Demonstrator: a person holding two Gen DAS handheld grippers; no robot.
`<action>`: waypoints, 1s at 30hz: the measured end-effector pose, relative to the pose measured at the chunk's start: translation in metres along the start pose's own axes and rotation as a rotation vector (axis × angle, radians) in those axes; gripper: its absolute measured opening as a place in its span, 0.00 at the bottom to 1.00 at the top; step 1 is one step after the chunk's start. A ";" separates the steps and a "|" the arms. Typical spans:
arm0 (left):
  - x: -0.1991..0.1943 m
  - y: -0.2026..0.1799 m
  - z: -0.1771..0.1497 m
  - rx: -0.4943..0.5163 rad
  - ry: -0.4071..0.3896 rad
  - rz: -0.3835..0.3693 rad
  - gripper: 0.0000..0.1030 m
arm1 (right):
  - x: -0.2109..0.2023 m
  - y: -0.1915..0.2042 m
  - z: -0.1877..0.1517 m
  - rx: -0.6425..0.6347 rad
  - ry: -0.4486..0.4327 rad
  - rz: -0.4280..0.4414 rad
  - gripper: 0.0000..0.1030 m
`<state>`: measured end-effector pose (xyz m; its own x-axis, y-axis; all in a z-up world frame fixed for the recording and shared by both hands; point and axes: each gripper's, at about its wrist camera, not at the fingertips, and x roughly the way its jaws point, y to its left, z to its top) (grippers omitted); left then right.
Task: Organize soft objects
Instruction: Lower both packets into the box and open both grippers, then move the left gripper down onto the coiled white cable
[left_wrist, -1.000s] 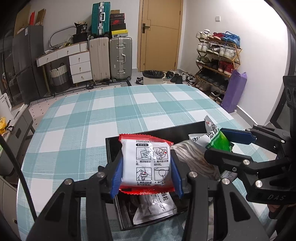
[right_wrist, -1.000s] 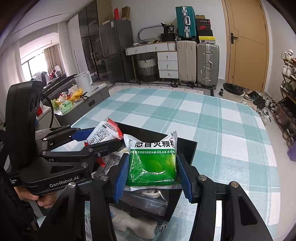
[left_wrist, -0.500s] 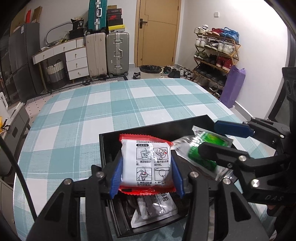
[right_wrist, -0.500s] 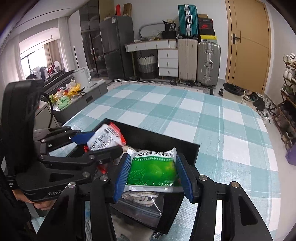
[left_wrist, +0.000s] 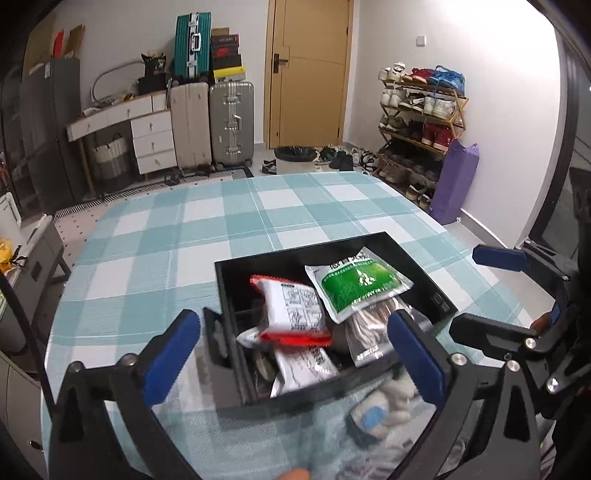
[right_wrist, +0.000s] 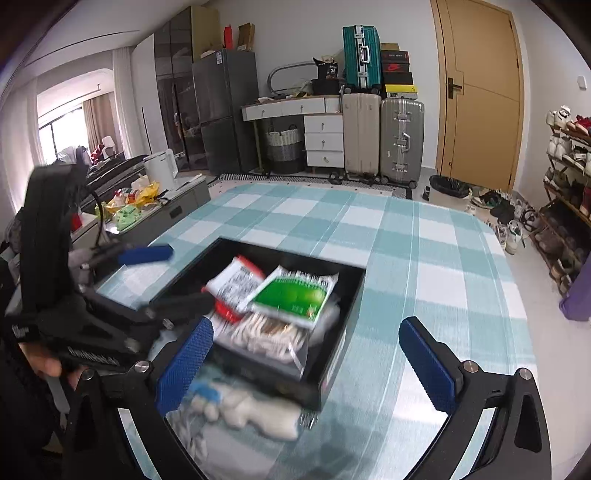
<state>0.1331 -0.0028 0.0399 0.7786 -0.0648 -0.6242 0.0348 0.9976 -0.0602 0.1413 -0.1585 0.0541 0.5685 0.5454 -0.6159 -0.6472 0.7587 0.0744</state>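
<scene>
Left wrist view: left gripper (left_wrist: 295, 347) gapes wide, holding nothing; red-and-white packet (left_wrist: 291, 312) and green pouch (left_wrist: 356, 284) lie in the black box (left_wrist: 413, 260); right gripper (right_wrist: 306, 363) likewise spread and bare above the checked tablecloth (right_wrist: 424, 258).

no legible text on any packet

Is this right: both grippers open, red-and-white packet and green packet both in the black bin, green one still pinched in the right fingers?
Not quite. The green packet is not pinched: the right wrist view shows the right gripper open and empty. The left gripper is open too, and the red-and-white packet and the green one both lie in the black bin.
</scene>
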 end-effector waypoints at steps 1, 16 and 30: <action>-0.005 0.000 -0.004 0.008 -0.007 0.012 1.00 | -0.002 0.001 -0.004 0.001 0.000 0.001 0.99; -0.026 -0.012 -0.044 0.039 0.025 0.017 1.00 | -0.029 0.015 -0.048 0.020 0.021 -0.048 0.99; -0.028 -0.036 -0.072 0.105 0.114 -0.105 1.00 | -0.029 0.014 -0.055 0.040 0.042 -0.056 0.99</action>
<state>0.0648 -0.0390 0.0032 0.6914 -0.1655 -0.7033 0.1820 0.9819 -0.0521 0.0883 -0.1835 0.0302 0.5804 0.4872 -0.6525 -0.5943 0.8013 0.0696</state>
